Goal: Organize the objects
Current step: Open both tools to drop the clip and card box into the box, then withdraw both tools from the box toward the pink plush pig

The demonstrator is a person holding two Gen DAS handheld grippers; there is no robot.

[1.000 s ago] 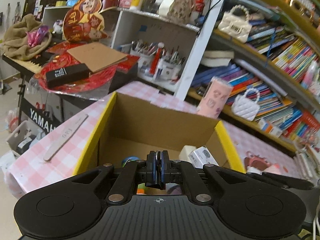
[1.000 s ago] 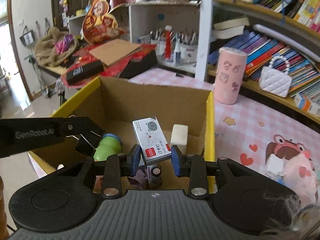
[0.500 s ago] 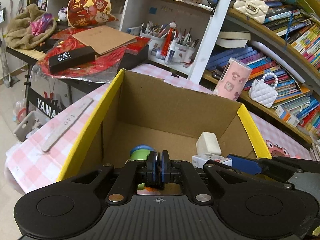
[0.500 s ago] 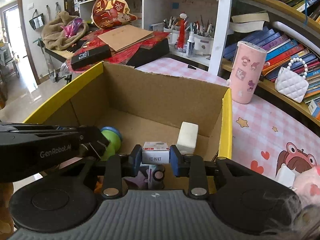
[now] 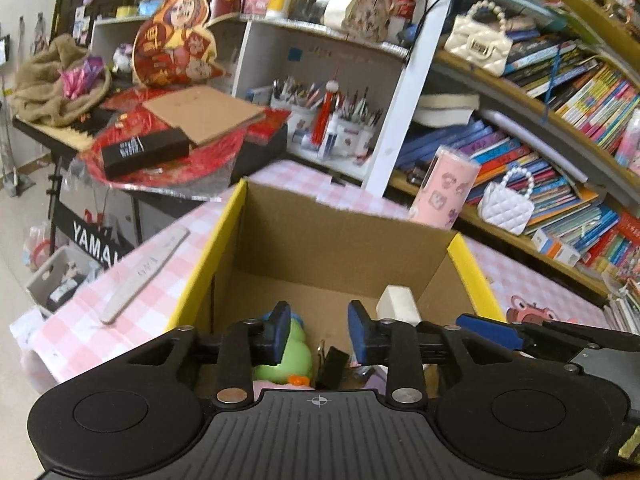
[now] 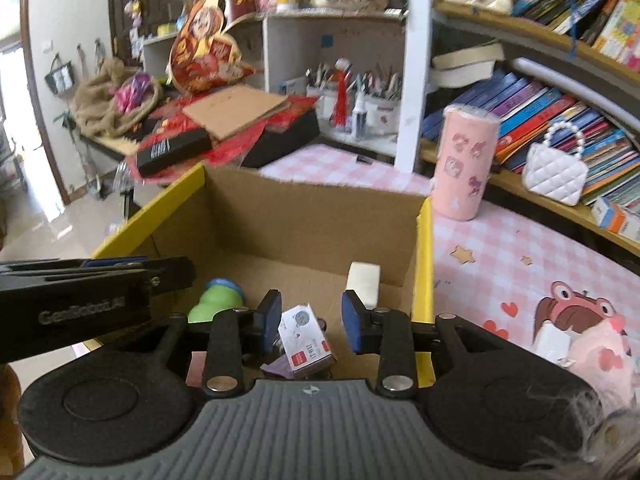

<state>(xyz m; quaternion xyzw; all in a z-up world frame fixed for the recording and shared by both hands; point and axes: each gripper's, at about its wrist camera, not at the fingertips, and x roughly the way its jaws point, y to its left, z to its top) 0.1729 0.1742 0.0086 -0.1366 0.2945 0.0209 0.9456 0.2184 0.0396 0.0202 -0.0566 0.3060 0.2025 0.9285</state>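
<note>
Pink-checked desk (image 6: 500,248), cardboard box (image 6: 312,216) central; both jaws parted above it, empty, staple box (image 6: 306,338) dropped inside for tidying.

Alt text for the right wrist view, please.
The right gripper, jaws apart, hangs over an open cardboard box with a small staple box lying loose between its fingers. A green toy and white block lie inside; the left gripper enters from the left.

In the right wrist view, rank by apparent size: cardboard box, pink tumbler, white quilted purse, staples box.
1. cardboard box
2. pink tumbler
3. white quilted purse
4. staples box

The purse and the staples box look close in size, and the staples box sits nearer the camera, so their order is unsure.
</note>
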